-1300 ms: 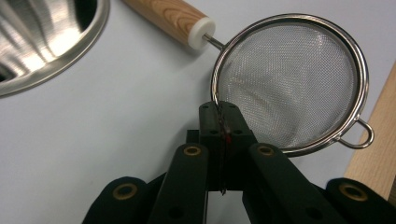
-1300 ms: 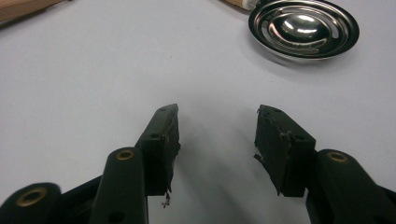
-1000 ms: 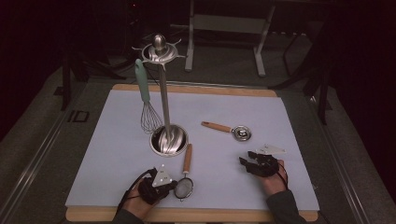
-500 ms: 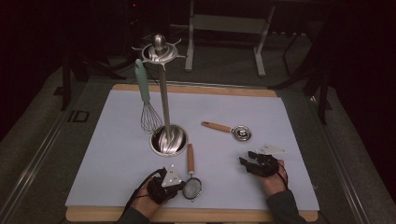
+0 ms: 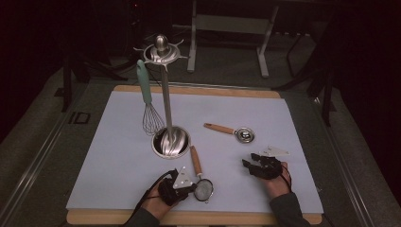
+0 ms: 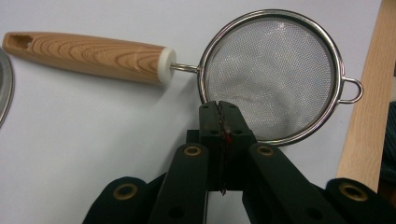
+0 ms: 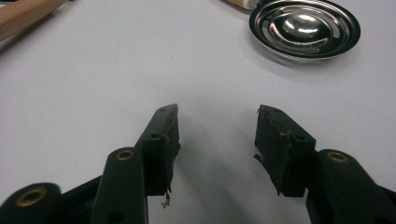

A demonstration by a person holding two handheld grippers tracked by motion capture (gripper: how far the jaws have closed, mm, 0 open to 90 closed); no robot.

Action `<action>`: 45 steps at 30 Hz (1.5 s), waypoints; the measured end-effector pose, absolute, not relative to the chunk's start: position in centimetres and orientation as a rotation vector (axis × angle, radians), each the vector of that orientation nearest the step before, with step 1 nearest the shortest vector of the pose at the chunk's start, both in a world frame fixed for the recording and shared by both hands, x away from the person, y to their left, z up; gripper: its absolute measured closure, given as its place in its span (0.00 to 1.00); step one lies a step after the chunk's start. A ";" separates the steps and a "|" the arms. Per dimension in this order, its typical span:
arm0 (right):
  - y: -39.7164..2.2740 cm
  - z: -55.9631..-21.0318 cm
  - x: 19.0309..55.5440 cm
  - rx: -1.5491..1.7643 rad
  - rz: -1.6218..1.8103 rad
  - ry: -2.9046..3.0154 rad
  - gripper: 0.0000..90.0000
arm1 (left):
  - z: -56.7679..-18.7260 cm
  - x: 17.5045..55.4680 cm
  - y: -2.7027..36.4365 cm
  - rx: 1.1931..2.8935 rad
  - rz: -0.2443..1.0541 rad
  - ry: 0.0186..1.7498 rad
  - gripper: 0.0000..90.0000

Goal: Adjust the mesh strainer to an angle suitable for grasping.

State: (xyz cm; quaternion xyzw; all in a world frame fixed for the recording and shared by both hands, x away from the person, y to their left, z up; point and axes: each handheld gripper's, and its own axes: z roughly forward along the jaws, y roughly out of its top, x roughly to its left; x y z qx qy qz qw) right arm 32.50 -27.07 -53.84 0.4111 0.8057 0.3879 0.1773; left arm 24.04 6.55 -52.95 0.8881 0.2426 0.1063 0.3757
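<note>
A teal-handled whisk is seen hanging from the steel stand, so one utensil is judged already hung. Nearer the front edge of the counter, the left claw is shut tight on the rim of the sieve, a round bowl of fine wire mesh with a smooth, grained wooden handle; it seems to lie flat on the pale mat, though lift cannot be told. Hanging it is judged left to do. Further right, a shiny slotted spoon with a wooden handle lies untouched. The right claw is held apart and empty, near it.
</note>
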 end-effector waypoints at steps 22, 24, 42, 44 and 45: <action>-27.1 -53.8 32.5 1.164 1.097 2.283 0.55 | -53.1 25.1 3.1 2.246 0.253 0.586 1.00; -27.1 -53.8 32.5 1.163 1.096 2.284 0.55 | -53.1 25.2 3.0 2.243 0.254 0.587 1.00; -27.1 -53.9 32.5 1.164 1.099 2.285 0.55 | -52.4 25.7 5.7 2.199 0.319 0.642 0.99; -27.1 -53.9 32.5 1.164 1.100 2.284 0.55 | -52.3 25.8 6.1 2.191 0.328 0.652 0.99; -27.1 -53.9 32.5 1.164 1.100 2.285 0.55 | -52.1 26.0 6.6 2.179 0.338 0.668 0.99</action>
